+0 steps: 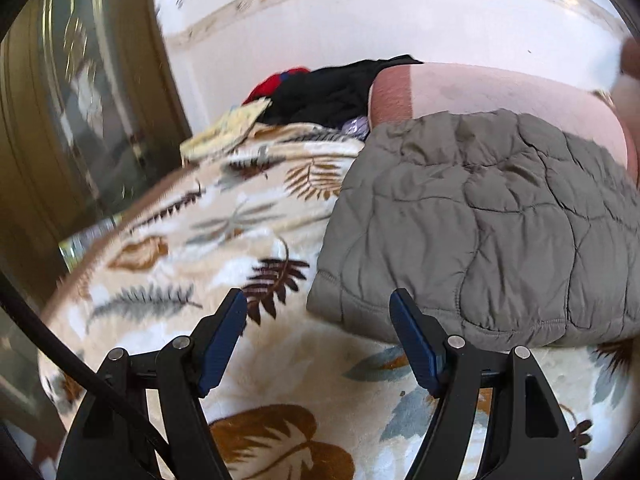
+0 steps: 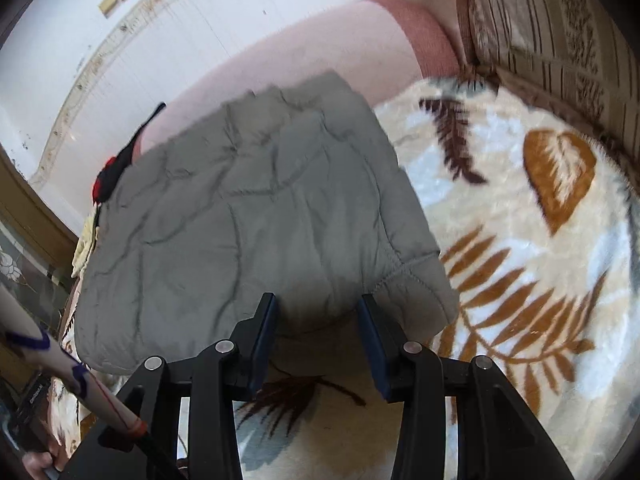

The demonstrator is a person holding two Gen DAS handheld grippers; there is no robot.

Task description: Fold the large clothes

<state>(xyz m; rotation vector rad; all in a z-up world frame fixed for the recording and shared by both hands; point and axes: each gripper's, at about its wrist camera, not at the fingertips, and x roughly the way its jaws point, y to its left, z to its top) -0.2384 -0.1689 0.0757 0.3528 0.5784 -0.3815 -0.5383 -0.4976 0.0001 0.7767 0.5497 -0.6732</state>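
Jacket: a grey quilted jacket [image 1: 484, 224] [image 2: 256, 216], folded into a thick, roughly square bundle, lies flat on the leaf-print blanket [image 1: 224, 240] [image 2: 520, 240].
Jacket, far edge: it overlaps a pink cushion [image 1: 480, 88] [image 2: 320, 48] that lies just behind it.
Jacket, near corner: a stitched hem corner [image 2: 416, 280] points toward the right claw.
Left claw: the left gripper [image 1: 318, 314] has its blue-padded fingers [image 1: 226, 332] set wide apart with nothing between them. It hovers over the blanket just in front of the jacket's near left corner, apart from the cloth.
Right claw: the right gripper [image 2: 318, 316] has its jaws parted. The jacket's near edge sits in the gap at the fingertips, but the pads do not press on it.
Clothes pile: black cloth [image 1: 328, 88] [image 2: 116, 168], something red [image 1: 276, 82] [image 2: 98, 188] and a pale yellow piece [image 1: 228, 128] [image 2: 86, 248] lie heaped beyond the jacket's far left corner, against the white wall [image 1: 360, 32].
Blanket: cream with brown, tan and grey leaves, it spreads out on every near side of the jacket.
Headboard: a striped, patterned panel [image 2: 560, 32] stands well to the right of the jacket, beyond the blanket's edge.
Person: a hand [image 2: 38, 460] and a patterned sleeve [image 2: 44, 348] show at the lower left of the right wrist view, beside the jacket's left edge.
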